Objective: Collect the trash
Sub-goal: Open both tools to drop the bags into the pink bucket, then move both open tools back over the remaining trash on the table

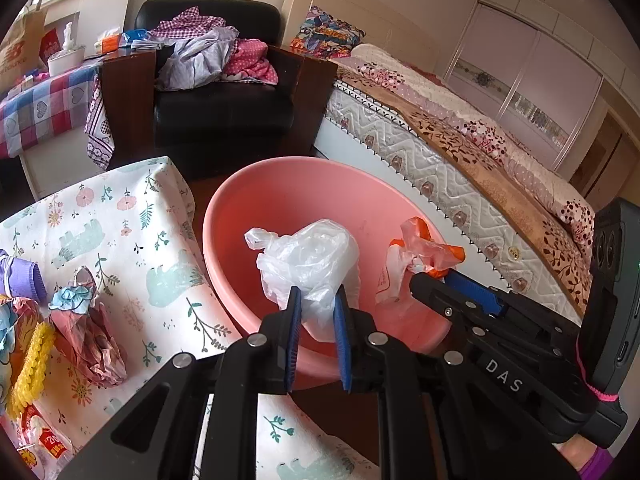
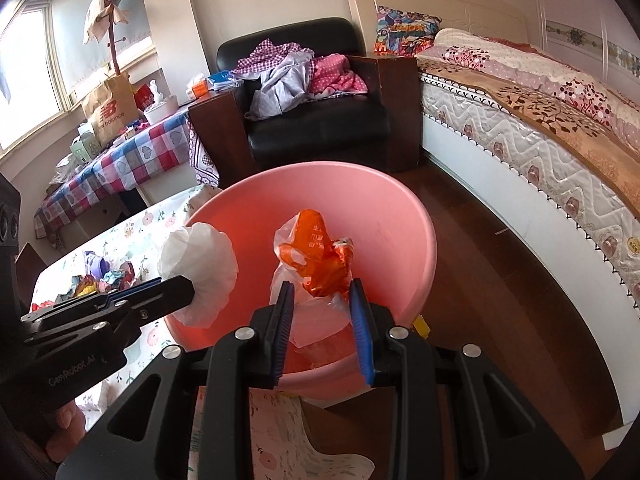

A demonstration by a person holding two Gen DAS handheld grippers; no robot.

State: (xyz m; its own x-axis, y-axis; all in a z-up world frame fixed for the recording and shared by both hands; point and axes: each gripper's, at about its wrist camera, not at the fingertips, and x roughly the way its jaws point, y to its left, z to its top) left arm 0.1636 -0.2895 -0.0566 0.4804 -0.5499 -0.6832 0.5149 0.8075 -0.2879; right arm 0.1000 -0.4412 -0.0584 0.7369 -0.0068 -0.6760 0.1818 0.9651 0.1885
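Both grippers over the pink basin, each with a bag

Left gripper is clamped narrow on a crumpled clear plastic bag, dead centre over the basin; right gripper pinches an orange-and-clear bag, sitting at 3 o'clock from the left one; more wrappers lie on the floral tabletop at 9 o'clock of the basin.

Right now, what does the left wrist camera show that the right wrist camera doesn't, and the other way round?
Left wrist only: the crumpled pink paper and yellow scrap close up on the floral tablecloth.
Right wrist only: the window and a brown paper bag.
Both: the pink basin, the left gripper shut on the clear plastic bag, the right gripper shut on the orange plastic bag.
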